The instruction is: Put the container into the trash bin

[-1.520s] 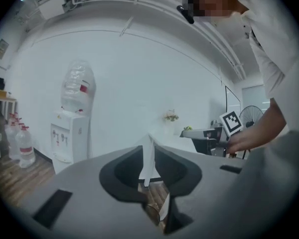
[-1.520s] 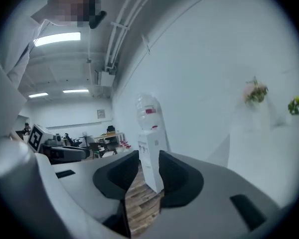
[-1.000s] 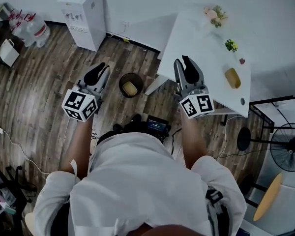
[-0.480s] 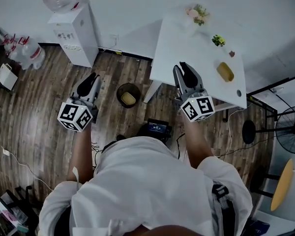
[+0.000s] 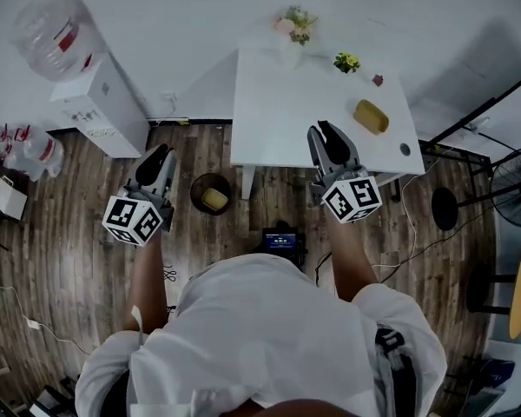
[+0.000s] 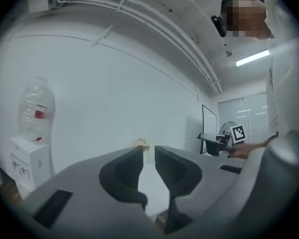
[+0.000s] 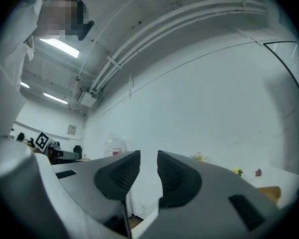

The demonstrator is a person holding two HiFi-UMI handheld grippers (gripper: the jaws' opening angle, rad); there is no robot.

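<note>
Container (image 5: 371, 116), yellow and oblong, lies on the white table (image 5: 286, 120) near its right side, well apart from both of your grippers. Your right gripper (image 5: 326, 130) hovers over the near edge of that table, and the container is ahead of its tips and to the right, not between the jaws. In the right gripper view it shows only at the low right border, outside the right jaw. The jaws of this gripper are closing, with a narrow gap left between the pads and nothing in it. Your left gripper (image 5: 159, 152) is over the wooden floor (image 5: 61, 233), far from the container. Its jaws stand a little apart and hold nothing; only the white wall shows through the gap. The trash bin (image 5: 194, 189) stands on the floor just beside the table leg, between the two grippers and closer to the left one. A yellow thing (image 5: 214, 200) lies inside it.
</note>
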